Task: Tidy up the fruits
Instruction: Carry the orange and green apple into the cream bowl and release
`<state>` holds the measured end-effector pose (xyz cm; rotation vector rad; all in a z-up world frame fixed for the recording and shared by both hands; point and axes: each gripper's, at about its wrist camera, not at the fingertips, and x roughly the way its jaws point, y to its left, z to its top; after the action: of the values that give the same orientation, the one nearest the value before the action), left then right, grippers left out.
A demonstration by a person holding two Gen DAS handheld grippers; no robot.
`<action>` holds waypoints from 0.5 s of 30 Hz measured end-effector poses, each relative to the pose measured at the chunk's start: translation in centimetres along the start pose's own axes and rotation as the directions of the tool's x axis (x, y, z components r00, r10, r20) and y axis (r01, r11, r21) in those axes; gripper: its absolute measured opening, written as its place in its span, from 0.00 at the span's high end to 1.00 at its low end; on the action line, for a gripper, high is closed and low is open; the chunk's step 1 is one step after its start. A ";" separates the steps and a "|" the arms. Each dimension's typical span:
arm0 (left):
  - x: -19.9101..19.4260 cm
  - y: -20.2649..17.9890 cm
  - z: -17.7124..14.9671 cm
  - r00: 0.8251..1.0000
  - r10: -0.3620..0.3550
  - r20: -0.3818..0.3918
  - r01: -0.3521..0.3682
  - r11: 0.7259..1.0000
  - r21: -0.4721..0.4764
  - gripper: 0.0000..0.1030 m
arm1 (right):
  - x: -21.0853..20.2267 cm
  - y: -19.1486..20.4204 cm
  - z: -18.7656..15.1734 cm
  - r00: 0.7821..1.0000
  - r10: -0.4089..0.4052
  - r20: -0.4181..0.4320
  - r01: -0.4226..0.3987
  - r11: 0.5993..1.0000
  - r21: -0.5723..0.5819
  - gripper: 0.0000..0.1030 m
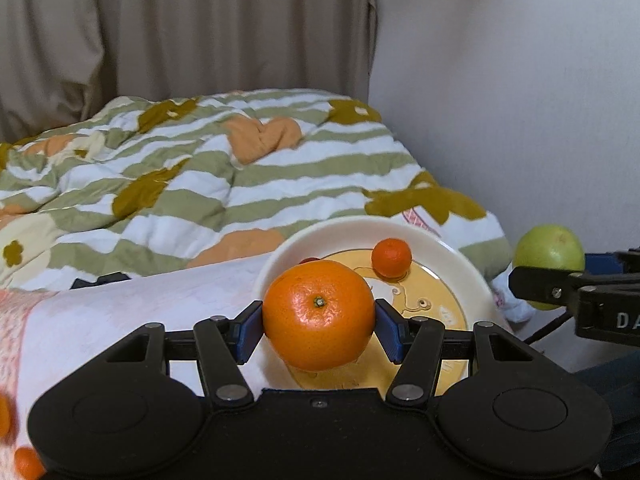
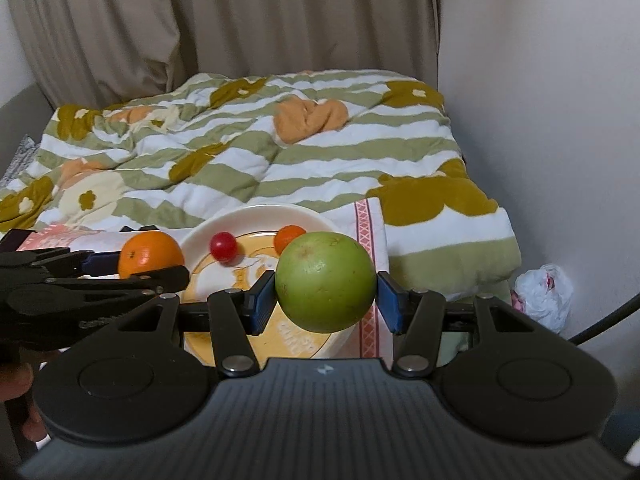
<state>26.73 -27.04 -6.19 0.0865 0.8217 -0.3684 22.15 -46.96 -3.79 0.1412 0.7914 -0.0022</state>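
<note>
My left gripper (image 1: 319,316) is shut on a large orange (image 1: 319,314) and holds it above the near left part of a cream plate (image 1: 460,252) with a yellow cartoon centre. A small orange (image 1: 391,258) lies on the plate. My right gripper (image 2: 326,282) is shut on a green apple (image 2: 325,281) above the plate's right side (image 2: 192,244). In the right wrist view a red cherry tomato (image 2: 223,246) and the small orange (image 2: 289,236) lie on the plate, and the large orange (image 2: 150,259) shows at left. The apple also shows in the left wrist view (image 1: 549,254).
The plate stands on a pink-and-white cloth (image 1: 140,320) in front of a striped floral quilt (image 1: 200,176). Two small orange fruits (image 1: 26,462) lie at the cloth's near left. A wall (image 2: 540,100) is at right, with a white plastic bag (image 2: 544,296) on the floor.
</note>
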 end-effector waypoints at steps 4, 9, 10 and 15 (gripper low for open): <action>2.5 -0.6 0.2 0.998 0.002 -0.055 -0.001 1.000 0.029 0.39 | 1.5 -0.7 0.1 1.000 -0.013 -0.020 0.014 1.000 0.028 0.33; 4.3 -0.9 0.0 0.994 0.000 -0.106 0.006 0.999 0.054 0.39 | 2.9 -1.2 0.3 0.999 -0.018 -0.038 0.020 0.998 0.051 0.33; 4.5 -1.1 0.0 0.994 0.004 -0.109 0.003 0.998 0.065 0.39 | 3.1 -1.2 0.2 0.999 -0.020 -0.040 0.022 0.998 0.053 0.33; 4.0 -1.0 0.5 0.996 -0.012 -0.091 0.018 0.998 0.068 0.06 | 3.4 -1.4 0.5 0.999 -0.022 -0.041 0.024 0.998 0.062 0.33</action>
<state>29.20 -29.26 -8.76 0.1615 0.8995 -0.4094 24.80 -48.27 -6.01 0.1914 0.8338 -0.0459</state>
